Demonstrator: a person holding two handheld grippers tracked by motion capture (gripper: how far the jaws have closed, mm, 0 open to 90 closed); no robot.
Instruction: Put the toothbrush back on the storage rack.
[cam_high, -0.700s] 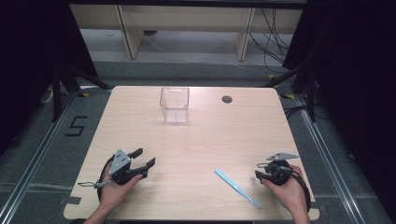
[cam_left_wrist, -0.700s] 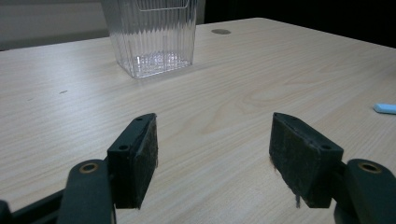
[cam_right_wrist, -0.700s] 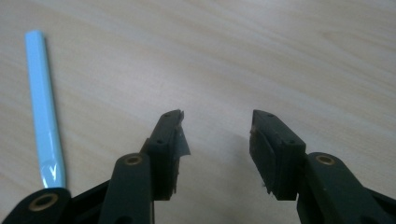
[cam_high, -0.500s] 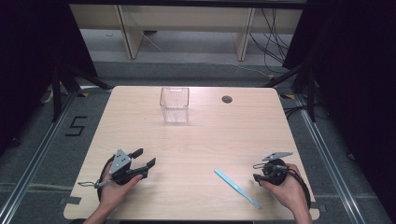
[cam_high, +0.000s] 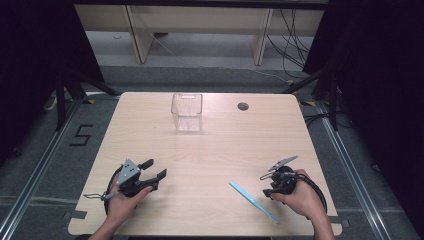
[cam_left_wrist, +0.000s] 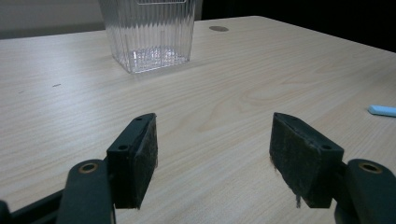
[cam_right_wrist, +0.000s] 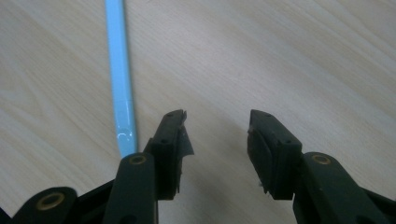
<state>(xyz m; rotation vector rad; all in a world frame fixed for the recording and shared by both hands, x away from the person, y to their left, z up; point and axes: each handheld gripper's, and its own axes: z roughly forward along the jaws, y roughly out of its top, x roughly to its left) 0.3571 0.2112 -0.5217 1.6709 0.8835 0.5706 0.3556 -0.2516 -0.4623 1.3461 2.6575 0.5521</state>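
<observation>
While the light-blue flat stick (cam_high: 253, 201) lies on the counter (cam_high: 215, 150) with its long axis running from 10 to 4 o'clock, the right gripper (cam_high: 265, 186), jaws partly open and empty, sits just beside it at 3 o'clock, with the left gripper (cam_high: 154, 169), wide open and empty, well apart.

Bright even overhead light on table (cam_high: 210, 155), dark surroundings, soft shadows, slight blur

Probably a lab, bare wooden table (cam_high: 210, 150), dark curtains (cam_high: 30, 60), floor rails (cam_high: 45, 160), loose cables (cam_high: 295, 35)
</observation>
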